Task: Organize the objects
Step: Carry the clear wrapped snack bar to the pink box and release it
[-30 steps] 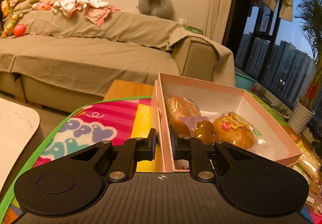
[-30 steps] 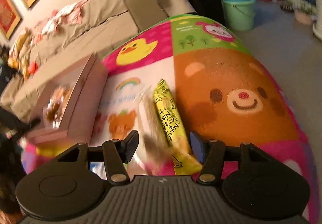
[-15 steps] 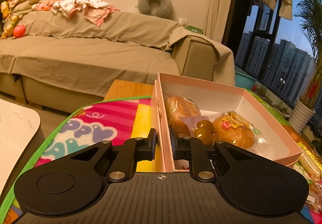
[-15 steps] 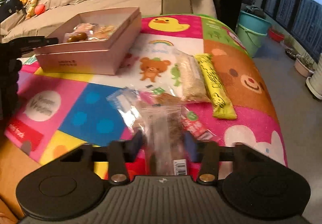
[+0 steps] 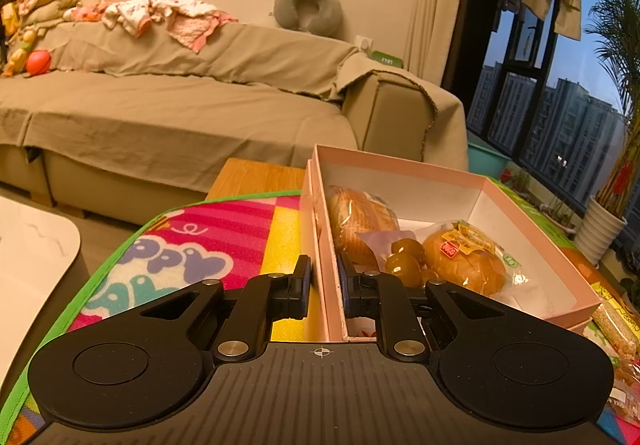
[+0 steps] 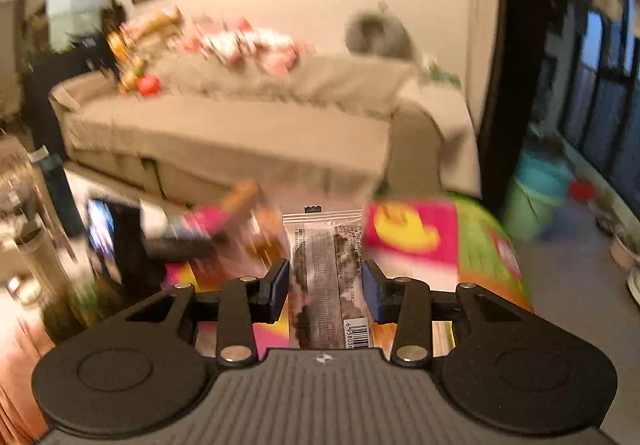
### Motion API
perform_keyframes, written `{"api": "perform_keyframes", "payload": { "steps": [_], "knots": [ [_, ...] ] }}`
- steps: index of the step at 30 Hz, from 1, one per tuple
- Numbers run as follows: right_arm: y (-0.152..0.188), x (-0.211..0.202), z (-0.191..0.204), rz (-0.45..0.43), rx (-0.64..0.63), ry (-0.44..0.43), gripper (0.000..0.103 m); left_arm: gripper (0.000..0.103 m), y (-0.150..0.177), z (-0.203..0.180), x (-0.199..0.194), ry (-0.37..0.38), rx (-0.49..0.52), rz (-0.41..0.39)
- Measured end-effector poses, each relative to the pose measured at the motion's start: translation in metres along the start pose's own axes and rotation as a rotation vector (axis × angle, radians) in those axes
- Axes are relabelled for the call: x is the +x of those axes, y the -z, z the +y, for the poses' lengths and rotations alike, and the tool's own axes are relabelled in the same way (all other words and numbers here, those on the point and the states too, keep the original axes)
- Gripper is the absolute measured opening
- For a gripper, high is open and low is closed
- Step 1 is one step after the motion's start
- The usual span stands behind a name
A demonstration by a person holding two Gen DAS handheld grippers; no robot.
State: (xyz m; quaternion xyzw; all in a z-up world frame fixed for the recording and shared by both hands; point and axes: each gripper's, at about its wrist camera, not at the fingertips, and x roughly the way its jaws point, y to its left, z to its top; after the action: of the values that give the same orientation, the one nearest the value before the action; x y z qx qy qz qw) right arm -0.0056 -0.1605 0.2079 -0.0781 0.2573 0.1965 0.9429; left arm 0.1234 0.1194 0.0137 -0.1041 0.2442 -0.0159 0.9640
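Observation:
A pink box [image 5: 400, 165] stands open on a colourful play mat [image 5: 200, 245]. My left gripper [image 5: 324, 277] is shut on its near left wall, one finger inside and one outside. Inside lie a wrapped loaf [image 5: 360, 221], a round bun in plastic [image 5: 464, 265] and a bag of green fruits [image 5: 404, 261]. In the blurred right wrist view, my right gripper [image 6: 325, 281] is shut on a clear snack packet [image 6: 324, 245] with dark contents and a barcode. It holds the packet in the air above the mat [image 6: 412, 229].
More wrapped snacks [image 5: 616, 329] lie on the mat right of the box. A cloth-covered sofa [image 5: 180, 117] stands behind the mat and a white table [image 5: 32, 245] to the left. Buckets [image 6: 540, 181] stand on the floor by the window.
The right gripper closed on the clear packet among the snacks on the mat and lifted it up, turning toward the sofa. The left gripper stayed clamped on the box wall.

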Motion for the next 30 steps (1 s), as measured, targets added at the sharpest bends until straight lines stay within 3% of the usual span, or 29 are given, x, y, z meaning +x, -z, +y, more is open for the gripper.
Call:
{"api": "perform_keyframes", "payload": {
  "steps": [7, 11, 15, 20, 22, 23, 30],
  "knots": [
    [-0.063, 0.019, 0.018, -0.107, 0.005, -0.051, 0.039, 0.017, 0.000, 0.000, 0.000, 0.000, 0.000, 0.001],
    [-0.087, 0.051, 0.019, -0.065, 0.082, -0.117, 0.039, 0.017, 0.000, 0.000, 0.000, 0.000, 0.001, 0.001],
    [-0.099, 0.095, 0.022, 0.002, 0.153, -0.129, 0.039, 0.017, 0.000, 0.000, 0.000, 0.000, 0.000, 0.001],
    [-0.104, 0.140, 0.023, 0.016, 0.199, -0.089, 0.042, 0.017, 0.000, 0.000, 0.000, 0.000, 0.000, 0.001],
    [-0.102, 0.154, 0.021, 0.008, 0.205, -0.043, 0.062, 0.017, -0.001, 0.000, 0.000, 0.000, 0.000, 0.001],
    [-0.100, 0.160, 0.019, 0.010, 0.207, -0.023, 0.065, 0.017, -0.001, 0.000, 0.000, 0.000, 0.001, 0.001],
    [-0.072, 0.167, -0.001, 0.062, 0.225, 0.017, 0.069, 0.017, -0.001, 0.000, 0.000, 0.000, 0.001, 0.001]
  ]
}}
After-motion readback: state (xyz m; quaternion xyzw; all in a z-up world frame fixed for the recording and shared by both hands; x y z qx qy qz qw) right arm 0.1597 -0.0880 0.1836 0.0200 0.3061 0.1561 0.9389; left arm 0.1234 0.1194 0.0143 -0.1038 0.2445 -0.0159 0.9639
